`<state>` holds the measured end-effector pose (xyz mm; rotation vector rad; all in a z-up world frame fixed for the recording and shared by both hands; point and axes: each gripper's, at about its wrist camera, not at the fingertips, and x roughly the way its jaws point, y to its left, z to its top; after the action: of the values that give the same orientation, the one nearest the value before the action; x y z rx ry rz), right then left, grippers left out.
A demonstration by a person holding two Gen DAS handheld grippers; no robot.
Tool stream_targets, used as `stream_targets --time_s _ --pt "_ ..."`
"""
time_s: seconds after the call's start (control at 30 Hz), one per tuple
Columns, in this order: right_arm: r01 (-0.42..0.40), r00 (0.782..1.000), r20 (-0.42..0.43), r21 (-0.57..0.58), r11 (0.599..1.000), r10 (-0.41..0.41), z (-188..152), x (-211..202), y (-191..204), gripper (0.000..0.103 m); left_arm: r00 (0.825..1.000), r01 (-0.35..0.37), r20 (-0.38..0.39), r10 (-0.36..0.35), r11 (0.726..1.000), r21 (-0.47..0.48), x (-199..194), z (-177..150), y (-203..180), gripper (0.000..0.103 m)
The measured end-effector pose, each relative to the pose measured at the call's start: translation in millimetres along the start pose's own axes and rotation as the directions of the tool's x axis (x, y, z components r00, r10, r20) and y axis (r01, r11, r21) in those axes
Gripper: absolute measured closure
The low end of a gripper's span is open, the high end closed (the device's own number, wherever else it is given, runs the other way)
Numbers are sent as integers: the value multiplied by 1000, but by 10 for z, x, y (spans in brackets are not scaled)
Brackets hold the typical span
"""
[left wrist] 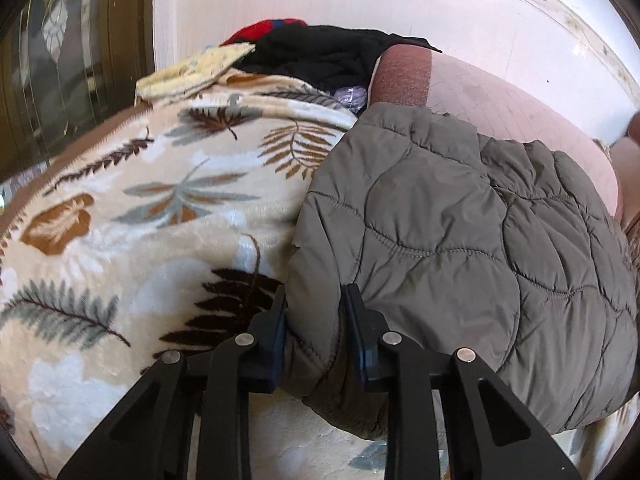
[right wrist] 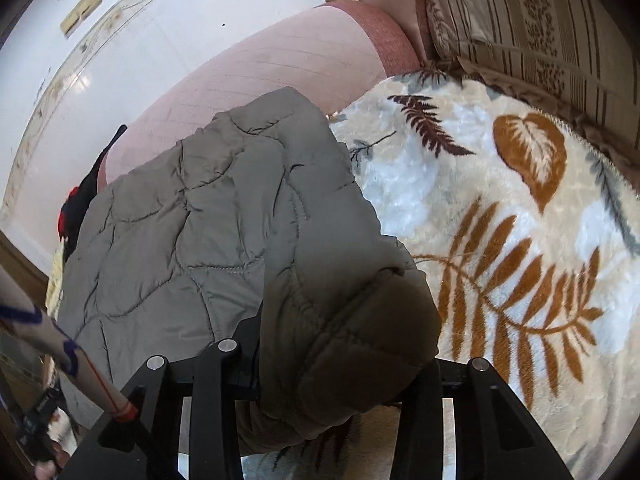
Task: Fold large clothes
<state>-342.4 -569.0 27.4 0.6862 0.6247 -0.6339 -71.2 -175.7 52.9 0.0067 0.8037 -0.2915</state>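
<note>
Jacket (left wrist: pixel 460 216) hem is pinched by left gripper (left wrist: pixel 316 320) and right gripper (right wrist: pixel 340 360); its slick padding bunched toward six o'clock may slip free.

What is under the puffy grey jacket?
The grey jacket lies on a fluffy leaf-print blanket, with a pink cushion behind it. Anything under the jacket's middle is covered, so I cannot tell.

Leaf-print blanket (left wrist: pixel 160 208); striped cushion (right wrist: pixel 540 20)
</note>
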Motion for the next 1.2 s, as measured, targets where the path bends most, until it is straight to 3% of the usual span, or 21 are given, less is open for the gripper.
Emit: stream_targets --time_s 0.23,0.57,0.67,0.73,0.83,0.97,1.1,1.2 --pt "28 999 22 -59 998 -27 17 -103 89 62 1000 -3 22 2 1000 11 -161 32 -33 80" --pt "12 999 43 -96 995 -8 -74 -538 184 64 998 28 59 -28 1000 1 -682 5 -12 82" --pt "-10 999 47 -92 996 14 -141 -754 185 65 996 28 88 -28 1000 -5 -952 -68 39 87" --pt "-36 998 46 -89 995 40 -213 -920 180 65 991 12 131 -13 1000 9 -1156 -131 68 103" --pt "-65 997 32 -89 994 68 -399 -1090 162 65 989 -6 146 1 999 35 -1361 -326 109 103" --pt "-25 1000 14 -55 998 26 -639 -1166 -1 66 998 14 57 -14 1000 -1 -1338 -551 332 103" --pt "72 996 50 -58 996 -69 -592 -1178 -135 67 998 3 58 -3 1000 -4 -1348 -572 407 103" --pt "154 988 50 -98 983 -150 -506 -1066 -186 67 998 37 54 -38 999 9 -1344 -593 352 103"
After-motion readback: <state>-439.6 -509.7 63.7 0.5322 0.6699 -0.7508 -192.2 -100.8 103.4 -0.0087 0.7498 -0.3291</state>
